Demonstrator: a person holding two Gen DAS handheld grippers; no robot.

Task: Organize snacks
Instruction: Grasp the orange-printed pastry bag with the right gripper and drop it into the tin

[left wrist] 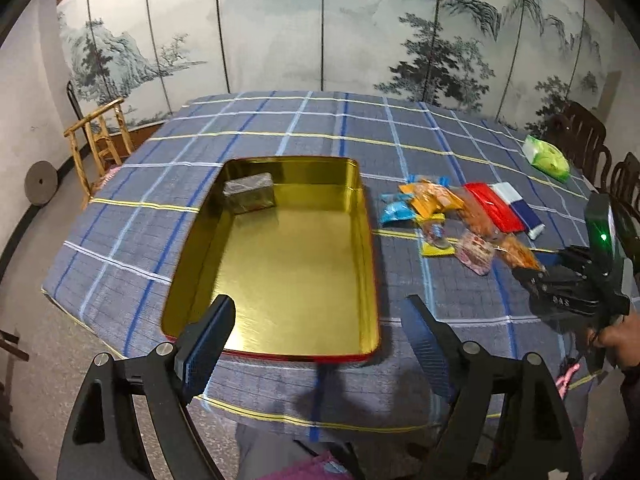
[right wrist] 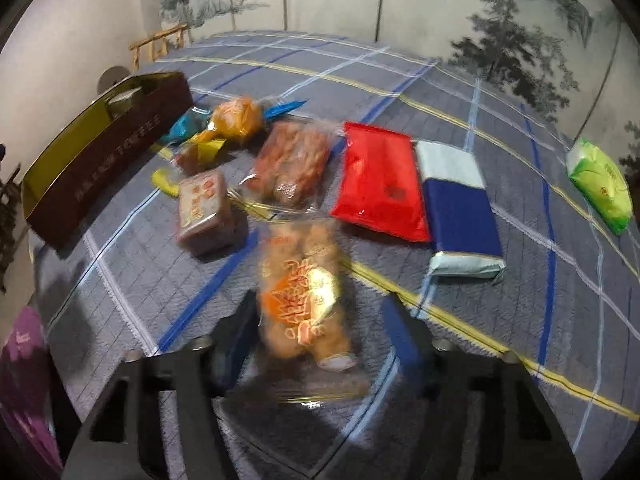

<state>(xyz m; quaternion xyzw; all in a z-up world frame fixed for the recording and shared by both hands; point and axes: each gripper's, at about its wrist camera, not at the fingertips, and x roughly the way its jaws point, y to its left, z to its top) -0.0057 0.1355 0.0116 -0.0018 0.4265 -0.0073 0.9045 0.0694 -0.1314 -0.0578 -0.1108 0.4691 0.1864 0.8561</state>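
Left tongs: I hold them above the near edge of the gold tin, fingers spread wide apart with nothing between them, pointing forward and down over the tabletop.
Right tongs: low over the tabletop, angled down; my fingers stand apart on either side of the orange snack bag, which lies between them. The view is blurred, so I cannot tell whether the pads touch it.
Right hand: seen from the left wrist view at the far right, gripping the handle of my right tongs beside the snack pile.
Gold tin: open, on the checked cloth, left of the snacks; one wrapped block sits in its far left corner.
Snack pile: just right of the tin, a pink square packet, a clear bag of reddish pieces, a red packet, a blue-and-white packet, with small blue and yellow wrappers behind.
Green packet: well apart at the far right of the tabletop.
In the way: the clear bag and the pink packet lie just beyond the orange bag's far end.
Around: a wooden chair at the far left corner, a painted screen behind.
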